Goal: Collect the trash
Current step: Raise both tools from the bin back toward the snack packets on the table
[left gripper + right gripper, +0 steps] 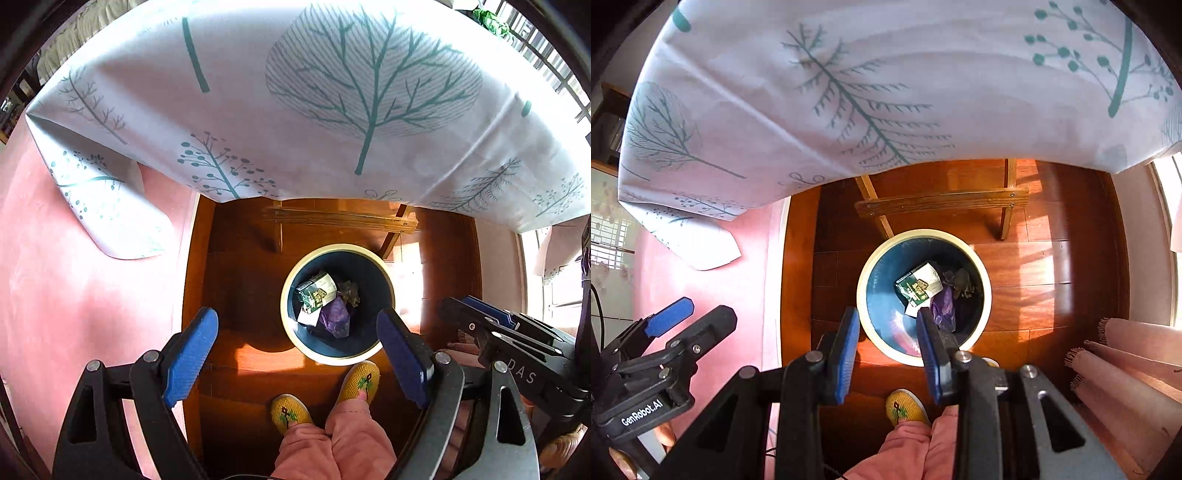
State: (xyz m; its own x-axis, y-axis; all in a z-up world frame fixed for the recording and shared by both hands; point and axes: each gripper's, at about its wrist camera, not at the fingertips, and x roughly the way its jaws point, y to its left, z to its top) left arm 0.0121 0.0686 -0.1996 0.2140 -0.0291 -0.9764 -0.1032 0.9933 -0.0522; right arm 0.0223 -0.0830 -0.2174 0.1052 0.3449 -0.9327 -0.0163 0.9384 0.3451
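A round bin with a cream rim (386, 275) (923, 234) and dark blue inside stands on the wooden floor below both grippers. In it lie a green-and-white carton (316, 293) (918, 286), a purple bag (336, 317) (943, 308) and a crumpled brownish scrap (349, 291) (962, 282). My left gripper (295, 315) hangs above the bin's near-left side, jaws wide apart and empty; it also shows in the right wrist view (698, 314). My right gripper (886, 314) hovers over the bin's near rim with a narrow gap and nothing between its blue pads; the left wrist view has it at the right (465, 304).
A table under a white cloth with teal tree prints (295, 92) (849, 92) overhangs just beyond the bin, its wooden crossbar (942, 203) close behind. A person's yellow slippers (360, 378) and pink trousers stand at the bin's near side. Pink surface at left (74, 277); rolled fringed mats at right (1126, 369).
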